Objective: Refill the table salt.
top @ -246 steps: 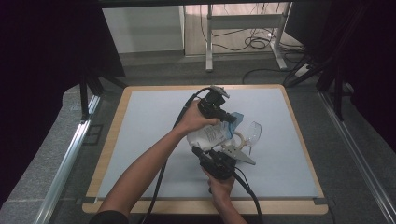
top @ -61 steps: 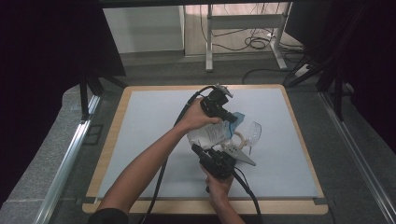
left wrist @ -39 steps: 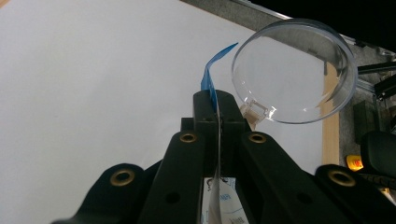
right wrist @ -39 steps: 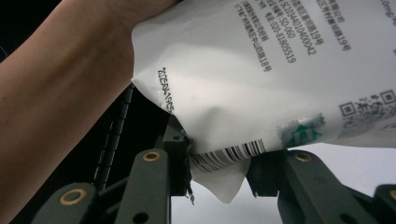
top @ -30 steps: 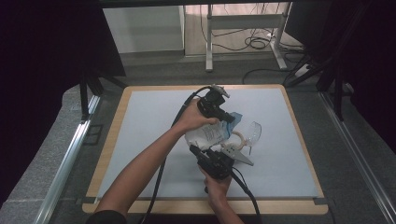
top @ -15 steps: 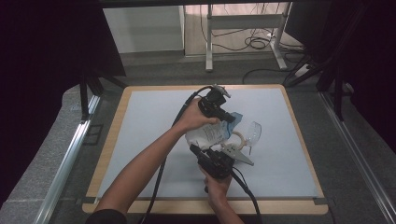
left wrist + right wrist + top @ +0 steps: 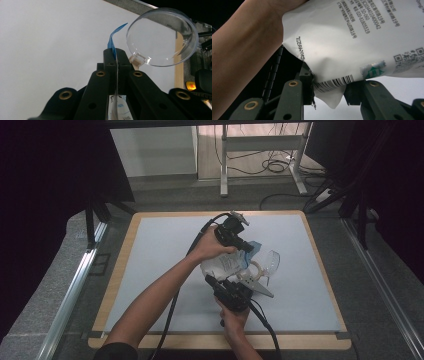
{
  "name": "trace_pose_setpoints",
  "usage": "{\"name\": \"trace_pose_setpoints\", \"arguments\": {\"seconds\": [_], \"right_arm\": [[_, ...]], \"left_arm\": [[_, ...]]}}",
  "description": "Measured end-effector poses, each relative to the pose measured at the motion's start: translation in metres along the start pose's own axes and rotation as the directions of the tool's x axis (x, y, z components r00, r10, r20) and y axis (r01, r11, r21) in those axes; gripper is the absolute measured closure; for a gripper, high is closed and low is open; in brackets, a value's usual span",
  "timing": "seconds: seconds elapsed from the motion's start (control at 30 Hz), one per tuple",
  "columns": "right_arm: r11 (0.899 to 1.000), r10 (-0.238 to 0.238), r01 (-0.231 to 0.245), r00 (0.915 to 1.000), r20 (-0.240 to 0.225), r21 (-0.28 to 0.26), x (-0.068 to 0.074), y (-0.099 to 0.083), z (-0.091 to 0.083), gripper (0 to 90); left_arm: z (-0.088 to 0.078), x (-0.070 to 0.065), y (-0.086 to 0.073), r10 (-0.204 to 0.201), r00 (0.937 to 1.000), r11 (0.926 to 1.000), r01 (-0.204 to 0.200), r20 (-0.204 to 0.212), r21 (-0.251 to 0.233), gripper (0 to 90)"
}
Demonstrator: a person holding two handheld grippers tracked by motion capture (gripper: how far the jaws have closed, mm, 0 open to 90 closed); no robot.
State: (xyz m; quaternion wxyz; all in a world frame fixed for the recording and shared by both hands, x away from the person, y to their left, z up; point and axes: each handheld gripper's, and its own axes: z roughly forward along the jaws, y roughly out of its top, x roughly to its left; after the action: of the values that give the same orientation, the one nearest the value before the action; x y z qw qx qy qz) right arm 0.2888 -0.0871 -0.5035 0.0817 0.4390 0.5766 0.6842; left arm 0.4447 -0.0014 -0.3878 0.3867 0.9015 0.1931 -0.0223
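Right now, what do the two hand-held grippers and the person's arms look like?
Both are black. The left hand-held gripper has a small grey plate on top; the right hand-held gripper is a chunky block. A black cable trails from each toward the person. Up close, the jaw arms are flat black links with brass-ringed rivet holes. The forearms are bare; a dark sleeve edge shows at the bottom.

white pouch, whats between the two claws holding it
The white pouch itself spans the stretch from the left claw on its blue-edged top to the right claw on its bottom corner, as the high view shows.
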Motion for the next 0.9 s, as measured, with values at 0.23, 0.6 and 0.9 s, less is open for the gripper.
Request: {"name": "trace_pose_setpoints", "arguments": {"seconds": [0.23, 0.6, 0.9], "right_arm": [[1.000, 0.001, -0.001, 1.0000, -0.001, 0.000, 0.0003, 0.0002, 0.0003, 66.0], [1.000, 0.001, -0.001, 1.0000, -0.003, 0.000, 0.0013, 0.0006, 0.0008, 66.0], [1.000, 0.004, -0.004, 1.0000, -0.003, 0.000, 0.0016, 0.0007, 0.0009, 66.0]], "left_arm": [[-0.0009, 0.0000, 0.0000, -0.001, 1.0000, 1.0000, 0.001, -0.002, 0.000, 89.5], [-0.0021, -0.0002, 0.0001, 0.000, 1.0000, 1.0000, 0.000, -0.005, 0.002, 89.6], [-0.0021, -0.0002, 0.0003, 0.003, 1.0000, 1.0000, -0.003, -0.006, 0.004, 89.6]]}}
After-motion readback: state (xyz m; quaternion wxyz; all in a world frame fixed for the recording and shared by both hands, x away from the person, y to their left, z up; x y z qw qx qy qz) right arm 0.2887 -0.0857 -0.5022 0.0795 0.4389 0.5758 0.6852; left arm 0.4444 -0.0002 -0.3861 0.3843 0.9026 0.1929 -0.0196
